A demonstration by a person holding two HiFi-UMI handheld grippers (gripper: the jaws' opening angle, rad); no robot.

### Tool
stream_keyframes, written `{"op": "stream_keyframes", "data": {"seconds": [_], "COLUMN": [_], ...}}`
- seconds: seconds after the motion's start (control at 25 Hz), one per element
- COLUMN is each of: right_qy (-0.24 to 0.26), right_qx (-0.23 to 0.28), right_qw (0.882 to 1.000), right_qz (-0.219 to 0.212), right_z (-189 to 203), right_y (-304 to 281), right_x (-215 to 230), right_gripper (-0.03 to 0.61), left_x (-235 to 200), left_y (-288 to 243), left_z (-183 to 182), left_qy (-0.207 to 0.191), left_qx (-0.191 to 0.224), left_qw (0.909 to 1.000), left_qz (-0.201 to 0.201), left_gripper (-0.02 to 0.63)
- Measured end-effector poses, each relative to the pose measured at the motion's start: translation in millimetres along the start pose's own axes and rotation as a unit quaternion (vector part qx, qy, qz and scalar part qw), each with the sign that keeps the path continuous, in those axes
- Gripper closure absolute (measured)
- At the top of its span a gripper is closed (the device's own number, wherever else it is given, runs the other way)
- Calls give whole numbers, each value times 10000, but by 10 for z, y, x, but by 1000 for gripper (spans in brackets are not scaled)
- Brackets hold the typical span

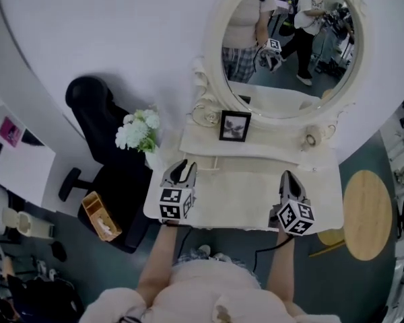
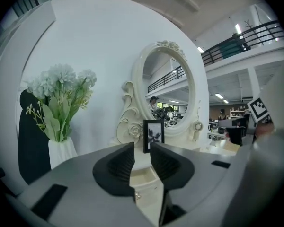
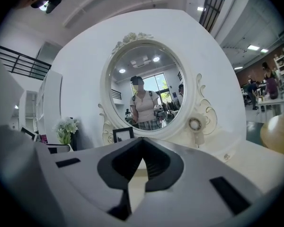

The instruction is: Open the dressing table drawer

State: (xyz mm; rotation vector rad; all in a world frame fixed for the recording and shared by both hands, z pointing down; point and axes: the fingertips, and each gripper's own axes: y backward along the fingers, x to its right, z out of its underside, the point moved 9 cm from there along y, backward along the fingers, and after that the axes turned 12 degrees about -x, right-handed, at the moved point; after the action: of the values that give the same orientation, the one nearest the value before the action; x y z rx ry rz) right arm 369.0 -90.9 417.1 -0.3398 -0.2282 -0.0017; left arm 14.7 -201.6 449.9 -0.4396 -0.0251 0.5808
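White wall backs the table (image 1: pixel 246 190); a black chair (image 1: pixel 97 106) stands just left of it, a round wooden top (image 1: pixel 367 214) to the right, and open floor lies near. Left gripper (image 1: pixel 184 169) hangs over the near-left edge, jaws slightly apart, pinching nothing. The cream drawer (image 2: pixel 143 176) shows through their gap, ahead. Right gripper (image 1: pixel 289 180) hangs over the near-right edge, tips pressed together, empty. Flowers (image 1: pixel 138 130) crowd the left edge.

Glossy mirror (image 1: pixel 289 46), matt cream dressing table (image 1: pixel 242 194)
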Motion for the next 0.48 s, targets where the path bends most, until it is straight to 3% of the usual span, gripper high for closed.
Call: {"op": "stream_keyframes", "data": {"seconds": [0.2,0.48], "right_qy": [76,80], "right_qx": [161,190], "right_qw": [9998,9997], "right_qz": [77,143], "right_z": [-136,-169], "right_y": [152,249], "right_x": [82,205], "right_gripper": [562,561], "left_x": [16,36], "left_y": [31,98], "left_z": [-42,-159], "left_qy": [-49,-55], "left_qx": [103,289], "left_qw": [9999,9996], "left_qz": [-73,-14], "left_gripper": [566,586]}}
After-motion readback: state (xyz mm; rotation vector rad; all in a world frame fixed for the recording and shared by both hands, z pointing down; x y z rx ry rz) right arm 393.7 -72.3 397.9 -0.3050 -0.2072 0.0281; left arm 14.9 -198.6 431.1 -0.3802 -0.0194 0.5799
